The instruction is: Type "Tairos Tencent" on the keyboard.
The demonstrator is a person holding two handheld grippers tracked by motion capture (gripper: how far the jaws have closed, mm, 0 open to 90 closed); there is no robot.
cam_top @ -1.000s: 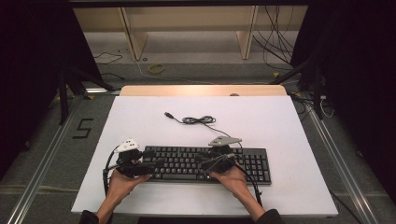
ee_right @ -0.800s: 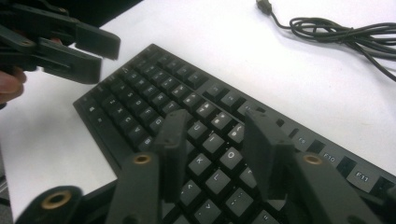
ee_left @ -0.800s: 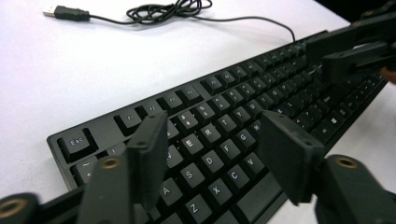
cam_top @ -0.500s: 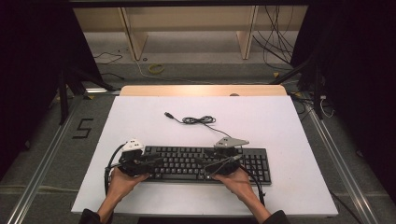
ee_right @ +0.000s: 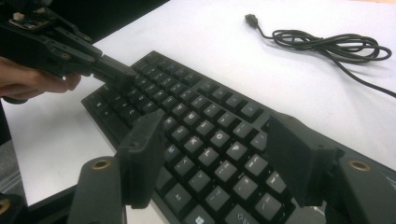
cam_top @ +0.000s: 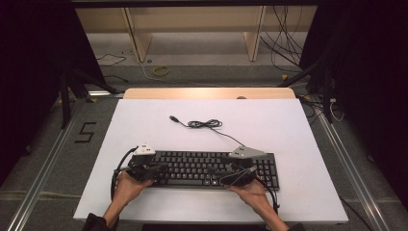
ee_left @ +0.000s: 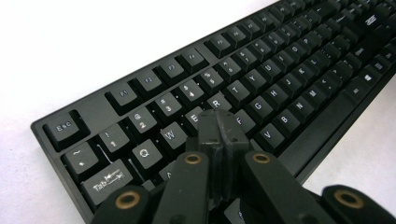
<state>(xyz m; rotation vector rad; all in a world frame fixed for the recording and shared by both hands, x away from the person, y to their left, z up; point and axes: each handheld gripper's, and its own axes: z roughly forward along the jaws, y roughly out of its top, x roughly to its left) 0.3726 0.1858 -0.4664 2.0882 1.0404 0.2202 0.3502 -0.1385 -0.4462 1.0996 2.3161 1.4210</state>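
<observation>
Keyboard (cam_top: 211,168) work looks only just begun: the black board lies flat near the tabletop's (cam_top: 298,125) near edge, its cable (cam_top: 204,124) trailing loose toward the middle. Left gripper (ee_left: 218,128) has just pressed its jaws together, empty, tips over the E and R keys. Right gripper (ee_right: 215,154) has just spread wide above the right-hand keys, so most key pressing probably remains.

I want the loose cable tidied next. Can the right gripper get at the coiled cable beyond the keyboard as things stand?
Probably yes. The right gripper has just opened and holds nothing, and bare table lies between the keyboard and the coiled cable; it would only need to lift over the keys.
</observation>
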